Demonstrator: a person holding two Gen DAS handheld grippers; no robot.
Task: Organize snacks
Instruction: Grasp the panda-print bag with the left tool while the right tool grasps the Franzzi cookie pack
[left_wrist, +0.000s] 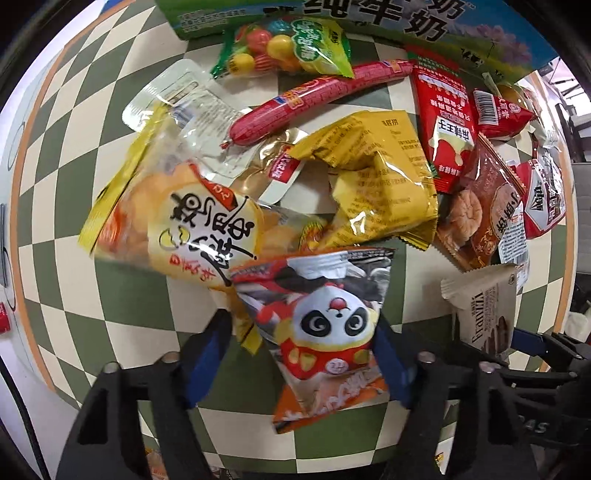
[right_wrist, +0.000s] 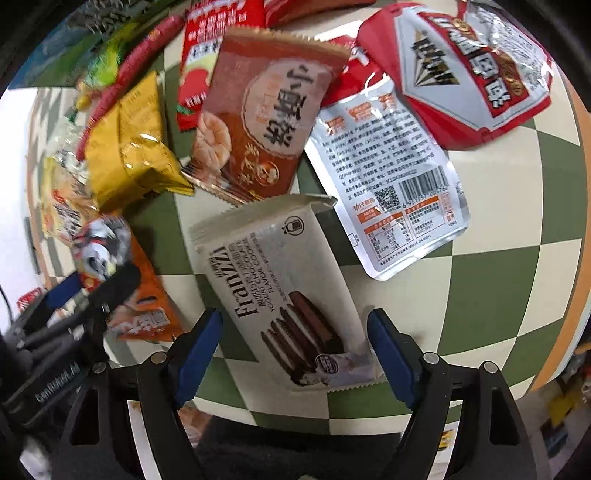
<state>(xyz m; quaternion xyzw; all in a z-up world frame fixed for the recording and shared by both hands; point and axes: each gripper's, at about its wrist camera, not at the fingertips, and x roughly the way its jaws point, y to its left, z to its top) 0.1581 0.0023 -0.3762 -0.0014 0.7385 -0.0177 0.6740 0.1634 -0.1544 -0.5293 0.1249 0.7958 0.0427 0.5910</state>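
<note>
A green-and-cream checkered bench (left_wrist: 122, 321) is carrying a heap of snacks; the left gripper (left_wrist: 303, 354) is clenching its jaws on the panda packet (left_wrist: 325, 321), while the right gripper (right_wrist: 295, 354) is straddling the Franzzi cookie pack (right_wrist: 280, 280) near the bench's edge, jaws released.

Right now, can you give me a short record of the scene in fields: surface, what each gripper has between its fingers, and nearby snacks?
surface: checkered tablecloth, green and cream
left gripper: around the panda packet, pads at its sides
right gripper: open around the Franzzi cookie pack, gaps at both sides
nearby snacks: red sausage, yellow bag, brown cookie packet
</note>
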